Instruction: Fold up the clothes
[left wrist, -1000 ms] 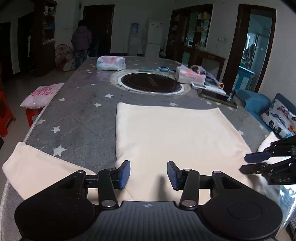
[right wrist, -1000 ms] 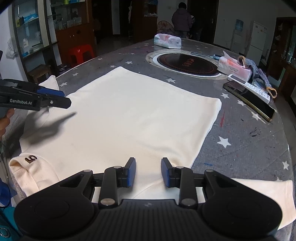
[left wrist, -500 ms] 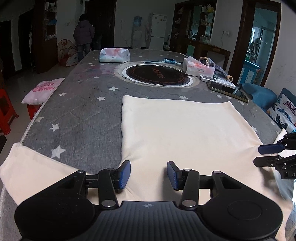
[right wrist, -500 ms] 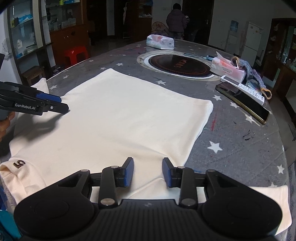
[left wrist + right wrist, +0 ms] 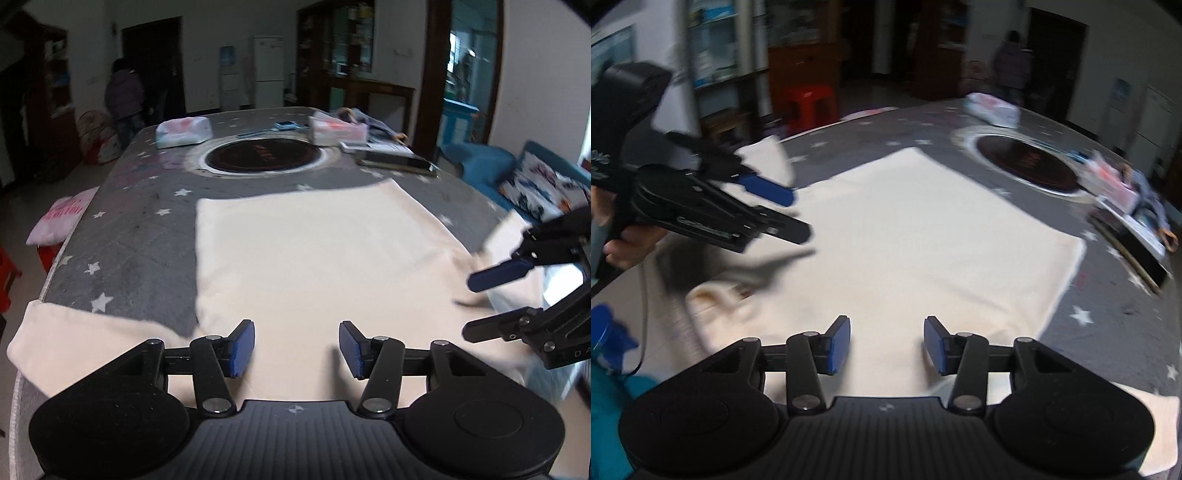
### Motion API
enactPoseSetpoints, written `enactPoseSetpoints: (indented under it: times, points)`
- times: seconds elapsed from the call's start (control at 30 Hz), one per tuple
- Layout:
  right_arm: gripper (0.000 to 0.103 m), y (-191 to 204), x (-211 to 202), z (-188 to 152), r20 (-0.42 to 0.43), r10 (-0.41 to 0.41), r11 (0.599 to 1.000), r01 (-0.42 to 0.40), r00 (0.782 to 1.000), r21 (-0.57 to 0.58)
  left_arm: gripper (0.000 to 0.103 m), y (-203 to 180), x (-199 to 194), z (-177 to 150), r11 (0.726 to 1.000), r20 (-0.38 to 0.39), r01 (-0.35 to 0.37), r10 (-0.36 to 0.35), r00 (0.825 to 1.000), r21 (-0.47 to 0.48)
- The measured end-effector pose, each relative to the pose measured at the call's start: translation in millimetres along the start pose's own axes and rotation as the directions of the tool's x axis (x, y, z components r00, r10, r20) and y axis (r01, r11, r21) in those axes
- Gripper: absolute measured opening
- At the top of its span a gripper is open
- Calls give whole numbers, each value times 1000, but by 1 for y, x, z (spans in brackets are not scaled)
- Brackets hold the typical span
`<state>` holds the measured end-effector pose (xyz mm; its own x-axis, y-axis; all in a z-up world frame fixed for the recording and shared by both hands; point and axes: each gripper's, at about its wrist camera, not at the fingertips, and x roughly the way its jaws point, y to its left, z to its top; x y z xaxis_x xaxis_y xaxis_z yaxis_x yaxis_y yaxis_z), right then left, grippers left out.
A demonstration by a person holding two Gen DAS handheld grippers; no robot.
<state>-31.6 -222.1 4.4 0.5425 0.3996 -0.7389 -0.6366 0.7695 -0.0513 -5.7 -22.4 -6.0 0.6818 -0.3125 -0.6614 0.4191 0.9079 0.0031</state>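
Left wrist view looks low along its fingers (image 5: 242, 347) across the table (image 5: 140, 225); right wrist view does likewise from the opposite side — both share the cream garment (image 5: 314, 258) and round inset burner (image 5: 264, 157).

Dim indoor light, fisheye bending, motion blur.
Daylight enters from the doorway (image 5: 469, 70) at upper right. The right wrist view is smeared throughout; the left gripper (image 5: 798, 218) casts a soft shadow on the cream garment (image 5: 923, 240). Dark vignetting fills the frame corners.
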Motion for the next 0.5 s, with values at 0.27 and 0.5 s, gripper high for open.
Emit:
enactPoseSetpoints:
  times: [0.27, 0.5]
  points:
    - [51, 15, -14, -14, 3, 26, 1000, -26, 1000, -9, 58, -16, -10, -24, 998, -19, 2, 0, 1000, 67]
    - [53, -17, -44, -29, 52, -77, 989, 70, 996, 131, 61, -19, -14, -21, 995, 10, -17, 16, 1000, 100]
